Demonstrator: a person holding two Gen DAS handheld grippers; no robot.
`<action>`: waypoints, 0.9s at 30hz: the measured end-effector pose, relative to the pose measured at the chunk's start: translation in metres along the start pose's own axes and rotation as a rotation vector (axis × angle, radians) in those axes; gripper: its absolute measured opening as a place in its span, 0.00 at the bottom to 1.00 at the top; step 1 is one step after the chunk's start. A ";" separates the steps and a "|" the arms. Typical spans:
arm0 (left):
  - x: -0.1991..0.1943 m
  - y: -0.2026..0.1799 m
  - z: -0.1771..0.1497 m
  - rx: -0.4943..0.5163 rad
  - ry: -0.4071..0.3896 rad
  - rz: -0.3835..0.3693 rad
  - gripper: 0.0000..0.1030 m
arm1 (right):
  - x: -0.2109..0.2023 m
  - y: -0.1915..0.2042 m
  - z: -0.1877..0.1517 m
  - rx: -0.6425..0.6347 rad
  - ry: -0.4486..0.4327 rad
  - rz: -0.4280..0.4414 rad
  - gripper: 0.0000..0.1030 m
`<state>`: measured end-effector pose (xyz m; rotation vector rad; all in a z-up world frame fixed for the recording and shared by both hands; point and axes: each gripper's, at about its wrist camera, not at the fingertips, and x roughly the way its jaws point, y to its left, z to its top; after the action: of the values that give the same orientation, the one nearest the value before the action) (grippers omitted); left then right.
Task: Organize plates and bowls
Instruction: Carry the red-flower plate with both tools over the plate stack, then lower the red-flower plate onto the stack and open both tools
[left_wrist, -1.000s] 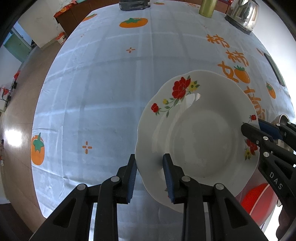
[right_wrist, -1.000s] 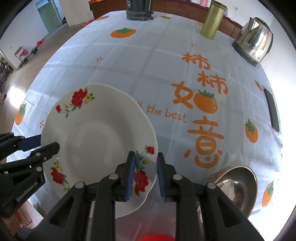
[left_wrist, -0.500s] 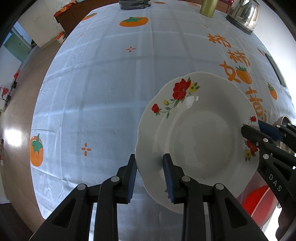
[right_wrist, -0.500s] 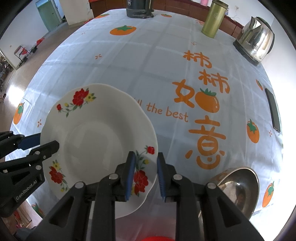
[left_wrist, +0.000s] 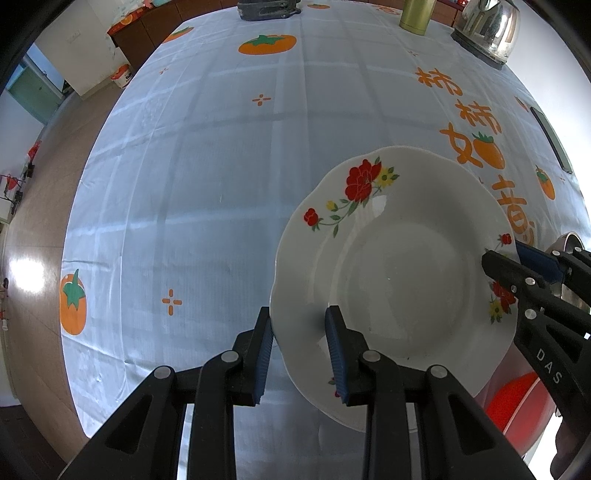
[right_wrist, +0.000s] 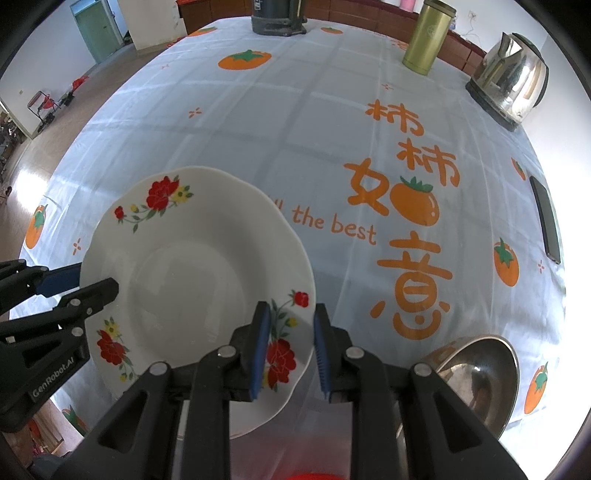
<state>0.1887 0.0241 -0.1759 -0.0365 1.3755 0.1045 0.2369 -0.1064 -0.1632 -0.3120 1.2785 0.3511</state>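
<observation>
The plate (left_wrist: 402, 273) is held up between the two claws, one on each side of it. The left claw (left_wrist: 299, 345) has the plate's left rim between its blue pads, one pad above the rim and one under it. The right claw (right_wrist: 290, 345) has the right rim the same way, right by a red flower. Both claws point down and both are closed on the rim, so neither one is nearer; they share the plate evenly.

The plate looks to be lifted off the table (left_wrist: 221, 166), tipped a little, not lying flat. Under its near edge I can see something red (left_wrist: 513, 395) and round, maybe another dish, but most of it is hidden. A shiny metal bowl (right_wrist: 476, 373) sits on the table just to the right of the plate, near the table's edge.

The plate is white and wide, with a wavy rim and a deep middle. It has red flowers with green leaves and small yellow blooms painted on the rim. It looks smooth and slippery, so I think the two claws must move together, or it could slide out.

Far away on the table stand a kettle (right_wrist: 509, 81) and a green flask (right_wrist: 424, 37).
</observation>
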 end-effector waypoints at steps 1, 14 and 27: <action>0.000 0.000 0.000 0.000 -0.001 0.000 0.30 | 0.000 0.000 0.000 -0.001 0.000 0.000 0.22; 0.001 -0.001 0.001 0.009 -0.013 0.006 0.31 | 0.003 0.000 -0.001 -0.001 -0.008 -0.005 0.22; -0.001 -0.004 -0.002 0.025 -0.025 0.017 0.37 | 0.003 0.002 -0.001 -0.016 -0.022 -0.013 0.42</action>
<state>0.1866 0.0200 -0.1759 -0.0021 1.3520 0.1016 0.2357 -0.1051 -0.1669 -0.3293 1.2516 0.3534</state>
